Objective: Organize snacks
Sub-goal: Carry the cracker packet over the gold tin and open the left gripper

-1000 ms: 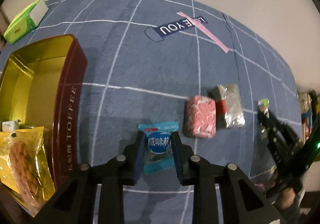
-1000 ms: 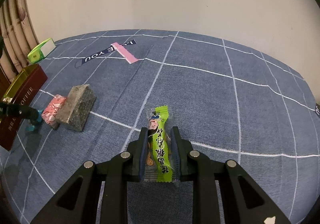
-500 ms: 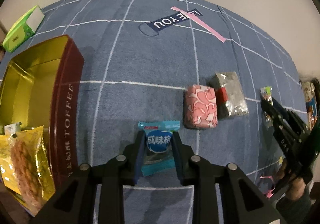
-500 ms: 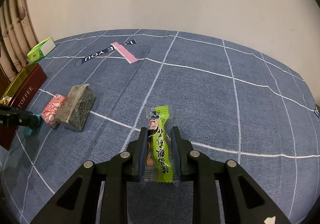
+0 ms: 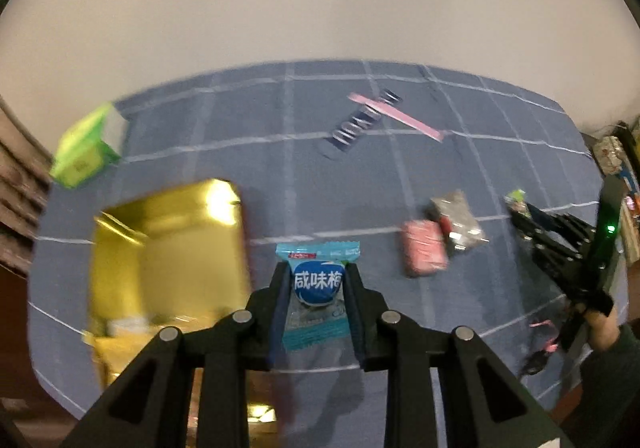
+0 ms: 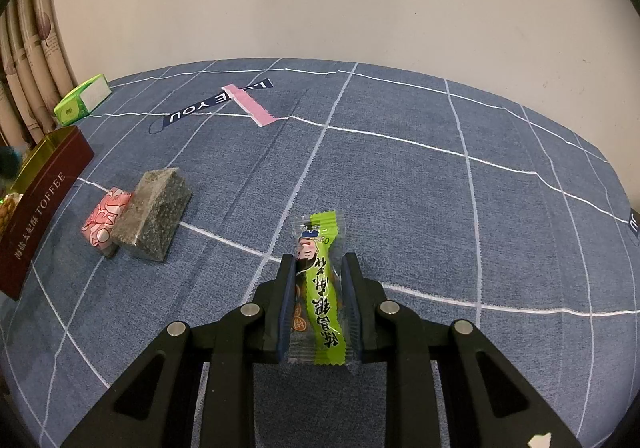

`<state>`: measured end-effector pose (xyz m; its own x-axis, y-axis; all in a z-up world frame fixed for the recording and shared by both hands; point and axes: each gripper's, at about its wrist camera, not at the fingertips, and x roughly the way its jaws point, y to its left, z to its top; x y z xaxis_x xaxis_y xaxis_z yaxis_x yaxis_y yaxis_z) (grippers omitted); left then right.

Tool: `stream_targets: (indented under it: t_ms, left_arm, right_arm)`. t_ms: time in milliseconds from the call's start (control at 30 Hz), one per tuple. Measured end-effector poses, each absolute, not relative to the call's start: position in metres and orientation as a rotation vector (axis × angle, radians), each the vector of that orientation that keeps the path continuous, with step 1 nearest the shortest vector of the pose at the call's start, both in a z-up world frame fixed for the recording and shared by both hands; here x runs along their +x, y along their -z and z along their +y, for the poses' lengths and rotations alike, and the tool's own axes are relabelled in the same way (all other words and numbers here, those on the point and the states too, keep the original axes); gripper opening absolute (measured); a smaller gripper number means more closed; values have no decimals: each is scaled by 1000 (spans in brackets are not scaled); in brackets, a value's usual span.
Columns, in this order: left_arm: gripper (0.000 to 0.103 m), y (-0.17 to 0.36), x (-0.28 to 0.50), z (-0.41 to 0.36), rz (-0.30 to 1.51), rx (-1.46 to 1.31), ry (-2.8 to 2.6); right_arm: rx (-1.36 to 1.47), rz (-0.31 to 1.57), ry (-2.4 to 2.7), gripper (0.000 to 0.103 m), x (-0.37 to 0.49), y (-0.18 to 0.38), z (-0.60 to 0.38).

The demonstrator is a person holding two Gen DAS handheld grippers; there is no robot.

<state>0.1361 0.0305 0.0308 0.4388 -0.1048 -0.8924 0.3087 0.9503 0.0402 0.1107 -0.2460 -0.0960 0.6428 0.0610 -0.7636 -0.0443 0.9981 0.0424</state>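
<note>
— What is everything sitting on?
— A table under a blue cloth (image 6: 400,188) crossed by thin white lines, with a dark printed label and a pink strip (image 6: 250,105) lying across it.
— What lies on the cloth?
— At the left edge, a dark red tin (image 6: 44,204) marked TOFFEE, open, gold inside. Beyond it, near the far corner, a green box (image 6: 82,100).
— And toward the middle?
— A pink wrapped sweet (image 6: 105,222) and a grey speckled packet (image 6: 154,214), side by side and touching, just to the right of the tin. The pink one is nearer the tin.
</note>
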Motion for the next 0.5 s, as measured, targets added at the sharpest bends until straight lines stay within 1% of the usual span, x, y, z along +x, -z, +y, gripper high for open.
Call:
stream_targets:
  t_ms: [133, 233, 367, 500]
  left_arm:
    - [27, -30, 157, 77, 1109, 170, 194]
    - [27, -16, 177, 115, 1149, 118, 111]
    - [27, 6, 195, 148, 1195, 79, 44]
    - [27, 26, 205, 163, 1232, 42, 35]
  right_arm:
    - [18, 871, -59, 22, 111, 96, -246]
    - [19, 871, -58, 22, 111, 96, -246]
    - [14, 872, -57, 22, 111, 96, -246]
    - [10, 872, -56, 22, 111, 96, -245]
